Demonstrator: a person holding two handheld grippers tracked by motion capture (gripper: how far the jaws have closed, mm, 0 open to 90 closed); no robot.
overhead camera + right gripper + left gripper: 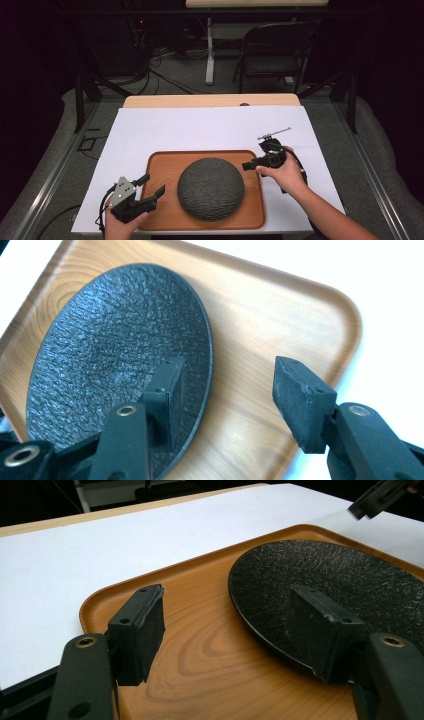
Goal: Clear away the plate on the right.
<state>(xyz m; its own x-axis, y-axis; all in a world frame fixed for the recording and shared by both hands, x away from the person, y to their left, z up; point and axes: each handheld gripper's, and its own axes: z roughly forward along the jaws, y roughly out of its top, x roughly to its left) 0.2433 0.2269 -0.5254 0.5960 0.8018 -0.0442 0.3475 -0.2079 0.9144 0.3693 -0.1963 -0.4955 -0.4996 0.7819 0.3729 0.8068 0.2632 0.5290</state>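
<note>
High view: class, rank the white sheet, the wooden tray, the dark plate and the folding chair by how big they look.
1. White sheet
2. Wooden tray
3. Dark plate and folding chair: they look alike, and the chair stands farther off, so no ranking.

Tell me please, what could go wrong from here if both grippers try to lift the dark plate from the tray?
1. The dark plate lies flat on the wooden tray with a thin, low rim, so an open gripper may slide over the edge without catching it.
2. The left gripper and right gripper stand at opposite sides; uneven lifting could tilt the plate and let it slip.
3. Pushing against the rim may shift the tray on the white sheet.
</note>
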